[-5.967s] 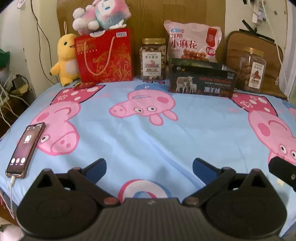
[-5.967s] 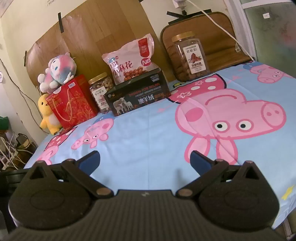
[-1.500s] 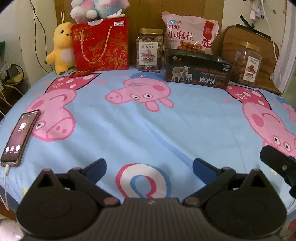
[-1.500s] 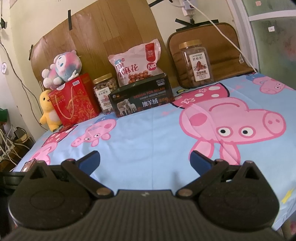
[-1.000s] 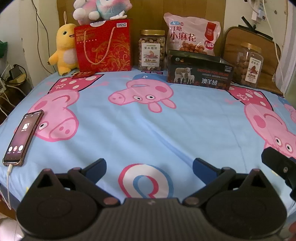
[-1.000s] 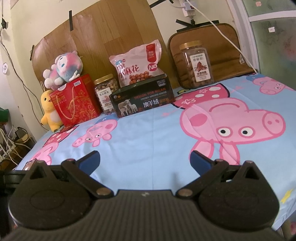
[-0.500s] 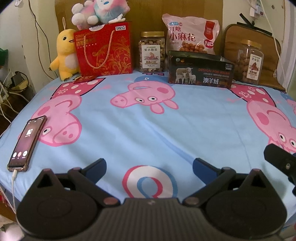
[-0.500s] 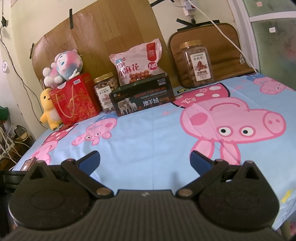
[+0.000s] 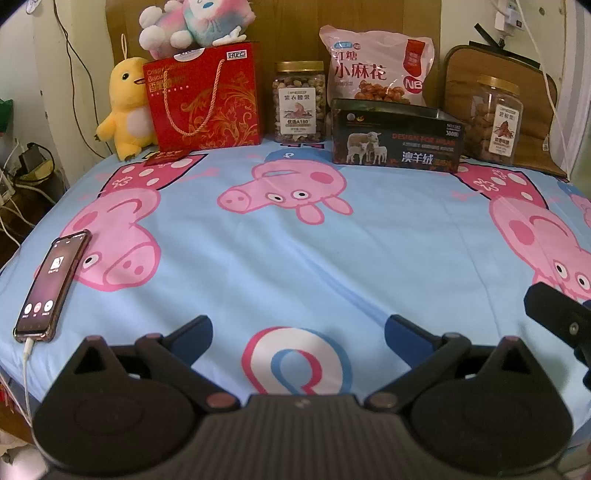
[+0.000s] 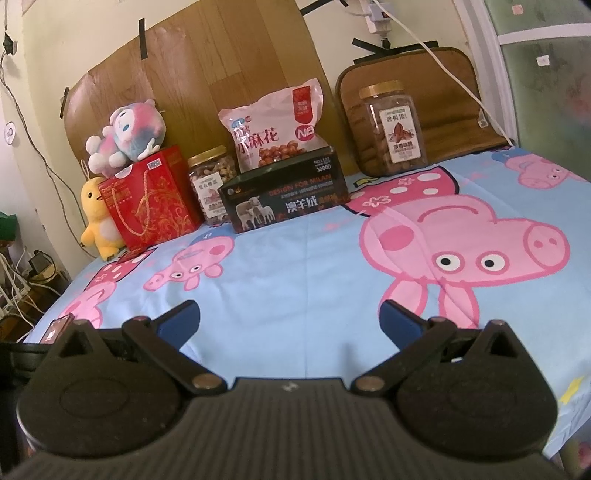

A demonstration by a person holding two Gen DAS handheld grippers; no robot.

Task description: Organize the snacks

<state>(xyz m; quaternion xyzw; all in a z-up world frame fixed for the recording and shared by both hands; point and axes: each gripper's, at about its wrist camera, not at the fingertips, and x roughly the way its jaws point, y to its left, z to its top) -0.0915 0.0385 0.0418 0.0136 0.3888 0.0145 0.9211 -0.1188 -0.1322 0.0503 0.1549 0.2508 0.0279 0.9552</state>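
Both grippers hover at the near edge of the bed, left gripper [image 9: 298, 330] and right gripper [image 10: 289, 316] spread wide and empty. The snacks line the far headboard: red gift bag [image 9: 204, 98], nut jar [image 9: 300, 103], pink bag [image 9: 376, 66] (behind the dark box [image 9: 397, 138]), second jar [image 9: 495, 120] far right.

Pink bag [image 9: 375, 66]: lower part hidden behind black box [image 9: 397, 138]. Plush [image 9: 195, 22]: top cut by frame edge. Phone [image 10: 55, 329]: mostly hidden behind gripper body in right view. Jar [image 9: 496, 120] label text too small to read.
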